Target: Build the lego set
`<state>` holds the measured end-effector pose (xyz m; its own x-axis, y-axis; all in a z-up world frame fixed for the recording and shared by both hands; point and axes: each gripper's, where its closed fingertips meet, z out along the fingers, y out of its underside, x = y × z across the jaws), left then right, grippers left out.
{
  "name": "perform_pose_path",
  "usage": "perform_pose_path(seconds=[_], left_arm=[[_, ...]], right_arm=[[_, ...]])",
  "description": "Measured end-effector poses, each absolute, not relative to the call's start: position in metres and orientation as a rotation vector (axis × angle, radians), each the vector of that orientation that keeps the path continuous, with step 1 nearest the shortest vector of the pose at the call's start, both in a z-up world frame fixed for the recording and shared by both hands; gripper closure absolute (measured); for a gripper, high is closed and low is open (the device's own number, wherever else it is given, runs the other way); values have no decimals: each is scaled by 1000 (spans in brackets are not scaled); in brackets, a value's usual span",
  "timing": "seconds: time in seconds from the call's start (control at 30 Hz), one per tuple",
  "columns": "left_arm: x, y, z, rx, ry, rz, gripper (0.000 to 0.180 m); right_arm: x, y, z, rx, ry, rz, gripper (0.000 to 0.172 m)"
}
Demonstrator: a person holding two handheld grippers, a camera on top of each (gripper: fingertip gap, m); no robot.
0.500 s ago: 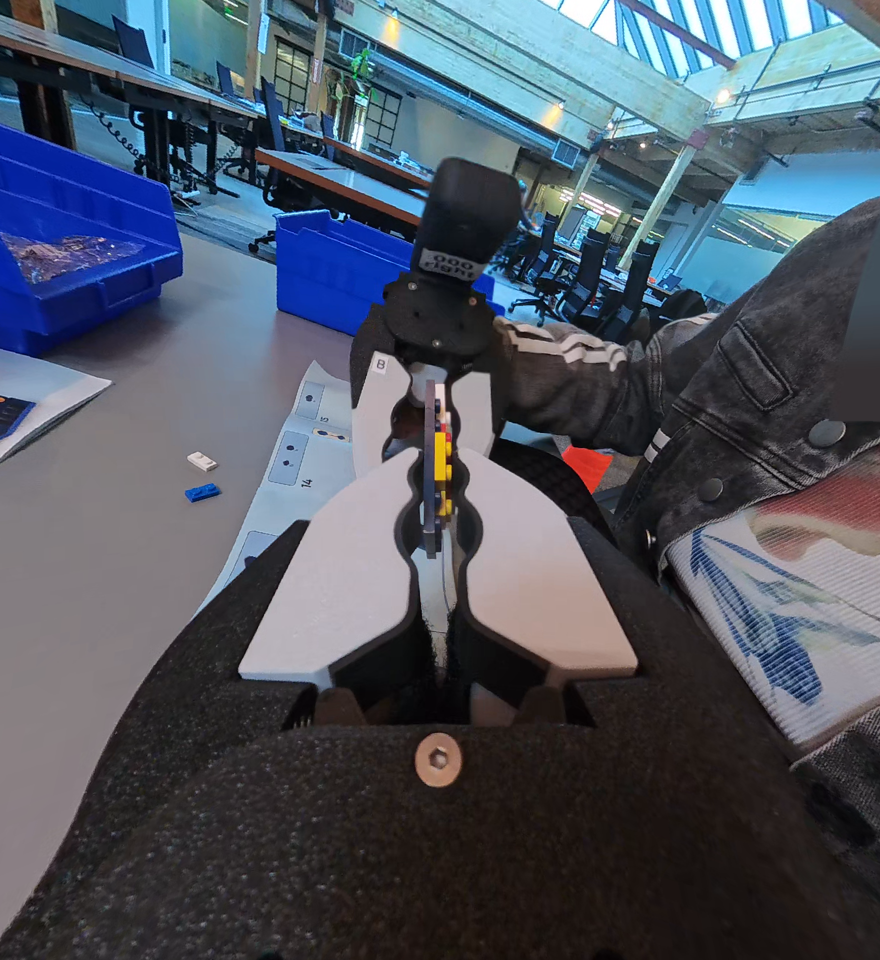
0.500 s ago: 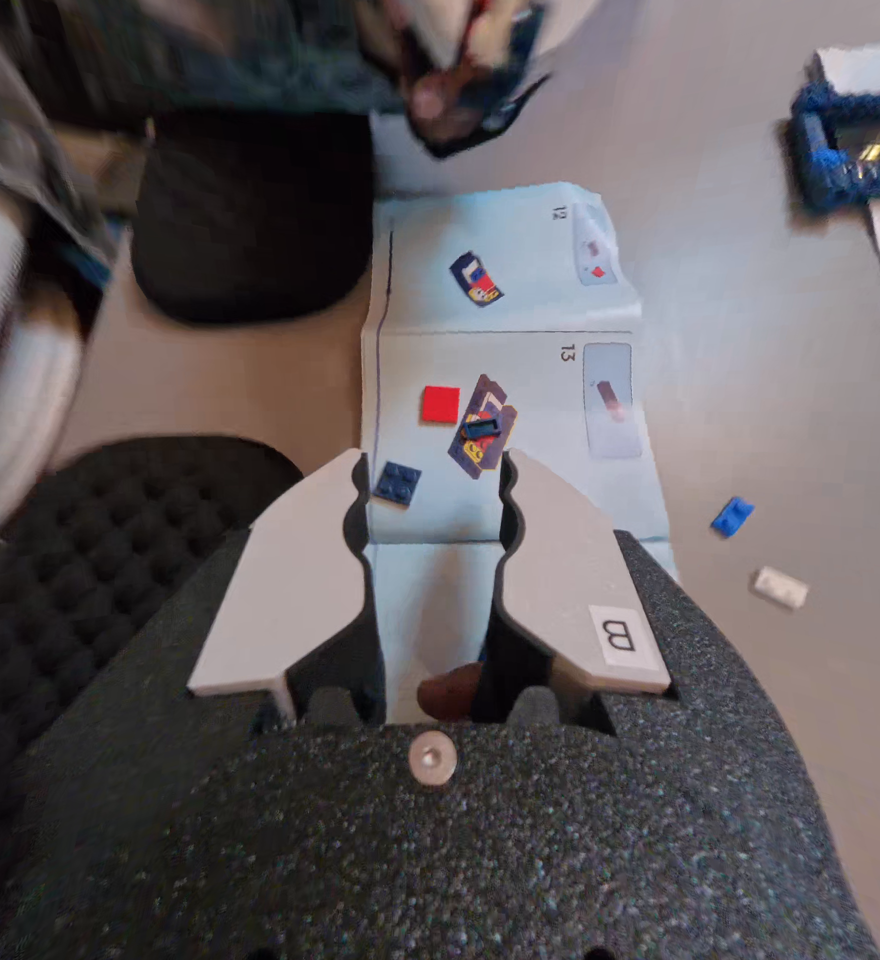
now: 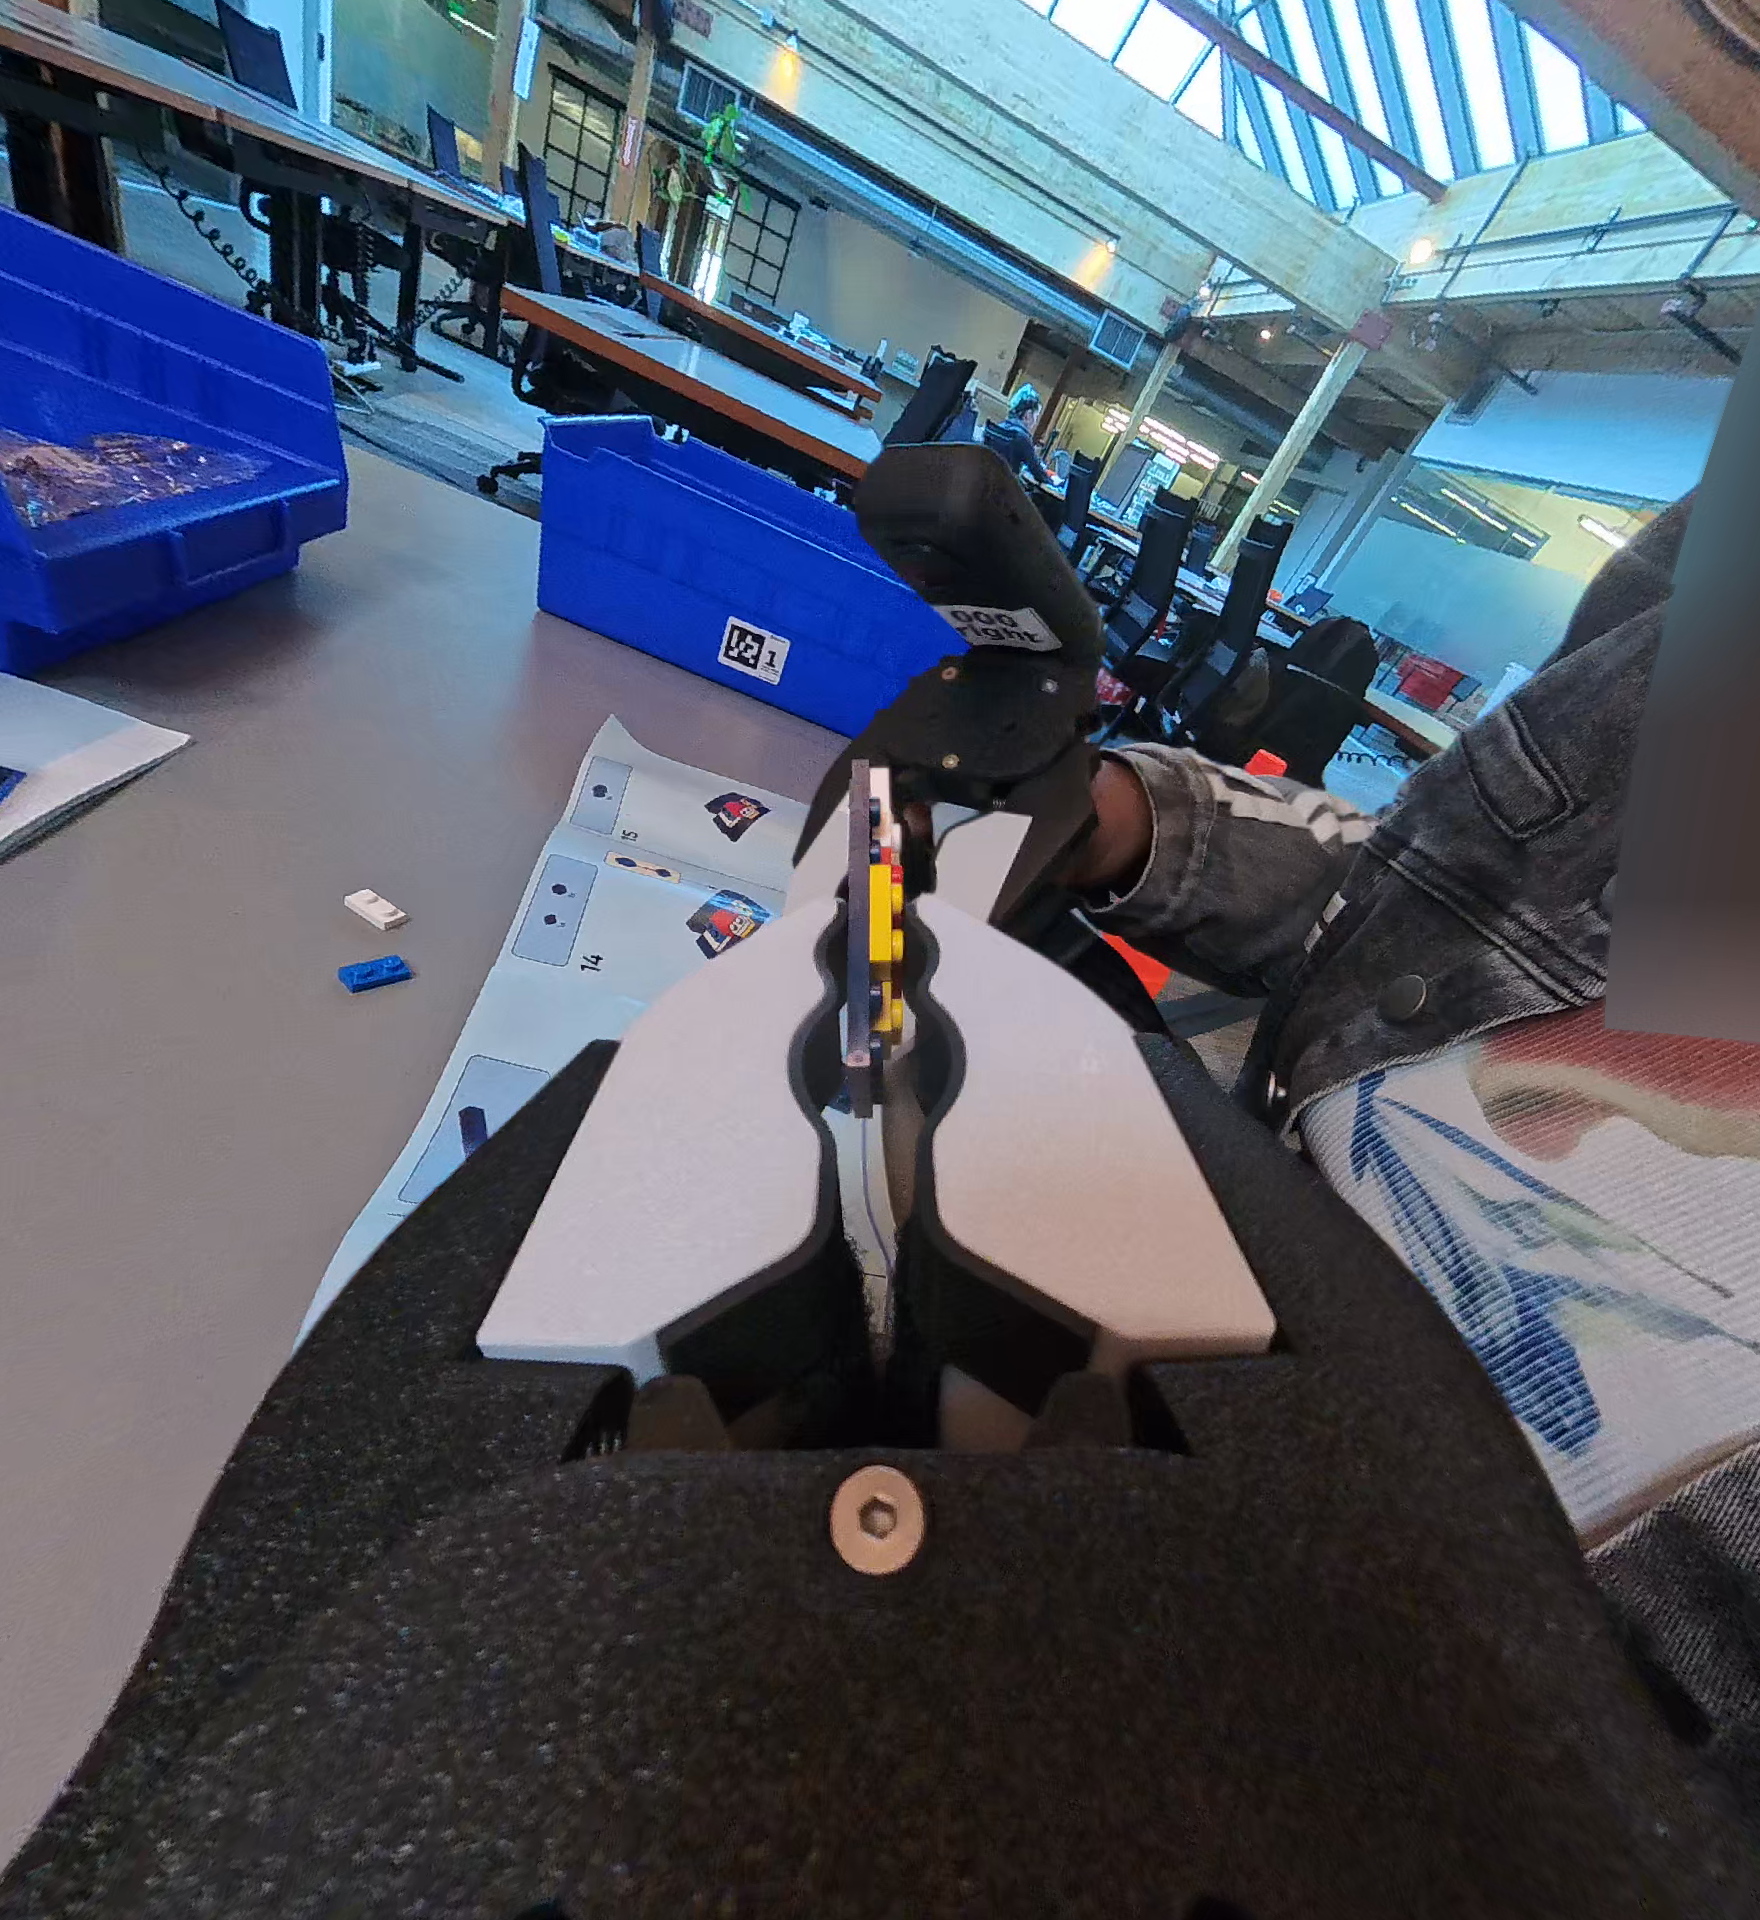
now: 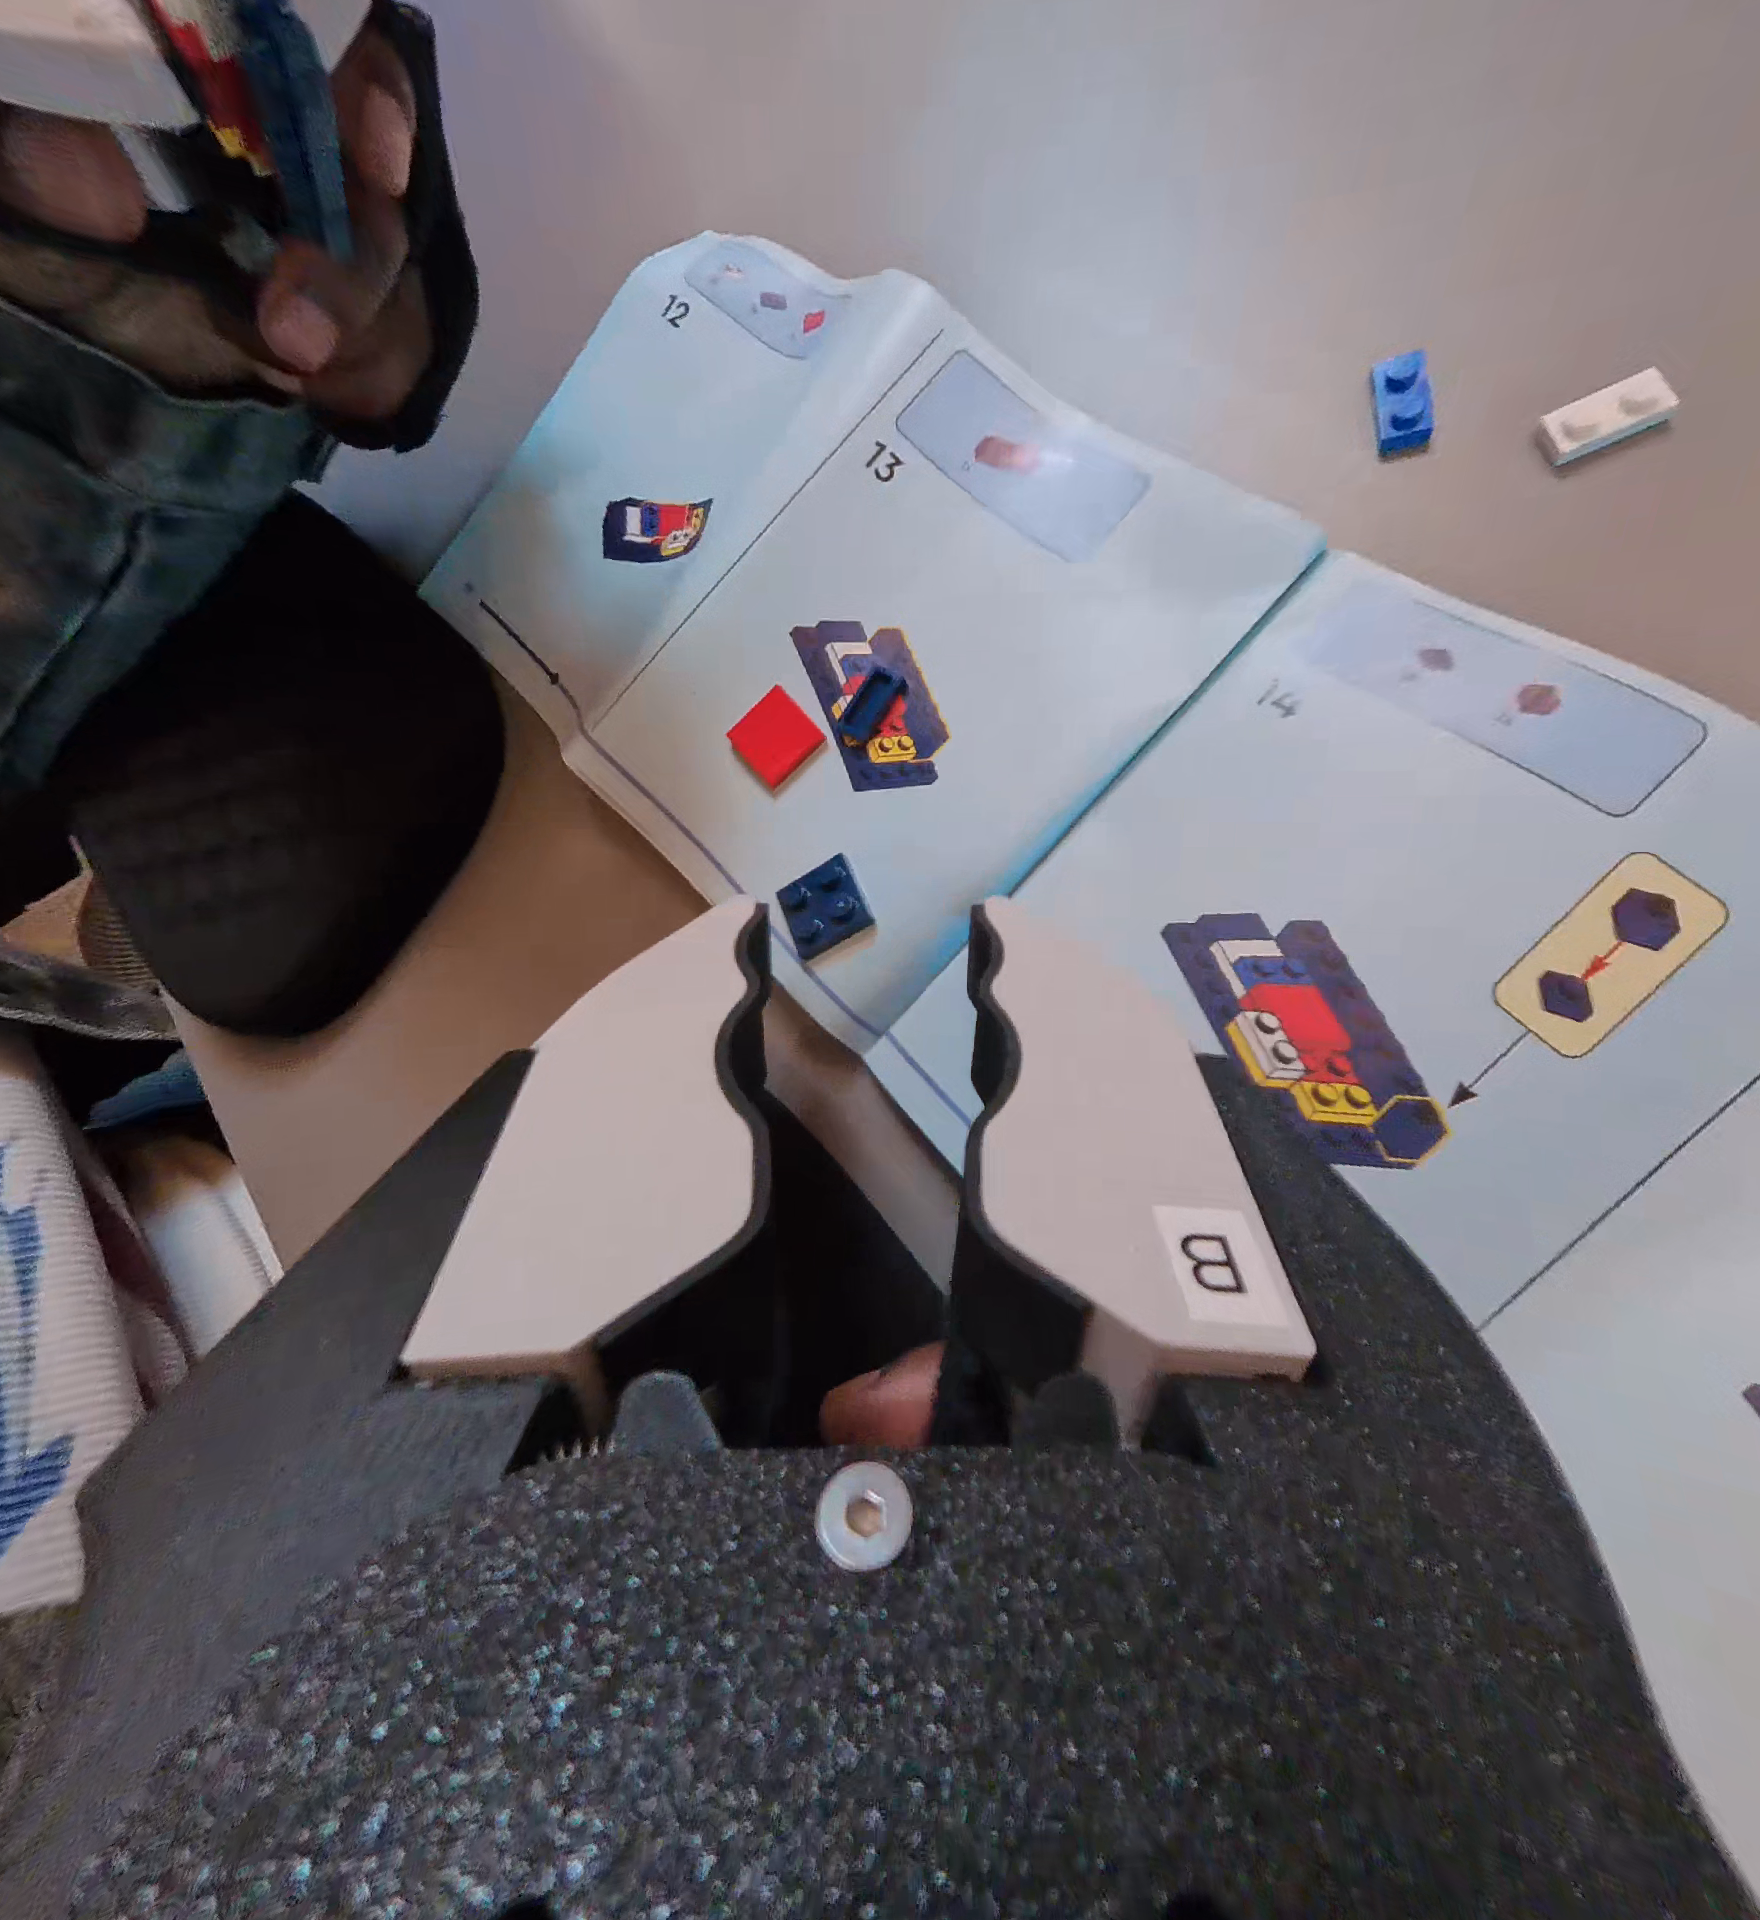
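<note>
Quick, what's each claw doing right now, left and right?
Left claw: closed on a dark blue brick plate with yellow bricks attached, held on edge.
Right claw: open, empty, above the instruction sheet near a dark blue square brick.

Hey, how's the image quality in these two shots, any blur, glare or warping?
Left wrist view: sharp, bright skylights, wide-angle bending at the edges, a grey patch far right. Right wrist view: the far gripper top left is motion-blurred; the instruction sheet stays readable, with soft glare.

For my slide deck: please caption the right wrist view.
Open right hand-held gripper above a dark blue plate on the instruction sheet, near a red tile.
</note>
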<state>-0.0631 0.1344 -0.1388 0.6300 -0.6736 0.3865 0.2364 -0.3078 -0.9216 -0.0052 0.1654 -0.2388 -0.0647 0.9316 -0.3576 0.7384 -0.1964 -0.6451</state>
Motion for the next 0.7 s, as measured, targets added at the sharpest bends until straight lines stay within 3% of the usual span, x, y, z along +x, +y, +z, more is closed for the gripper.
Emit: perform_pose_path(seconds=[0.13,0.23,0.33,0.4,0.5,0.6,0.7], left_arm=[[-62,135,-142,-1667,370,-937,173],[-63,135,-141,-1659,369,-932,173],[-65,135,-141,-1657,363,-930,173],[-65,135,-141,-1656,358,-933,173],[-64,135,-140,-1649,356,-947,173],[-63,135,-140,-1648,360,-950,172],[-63,134,-139,-1644,358,-954,172]], right_arm=[[-8,161,-247,-1899,-1884,905,137],[-9,163,-249,-1858,-1908,789,147],[-8,157,-248,-1857,-1920,746,131],[-9,157,-246,-1841,-1906,699,130],[-13,155,-250,-1852,-1886,691,136],[-14,161,-253,-1813,-1887,621,154],[-12,161,-253,-1770,-1938,621,155]])
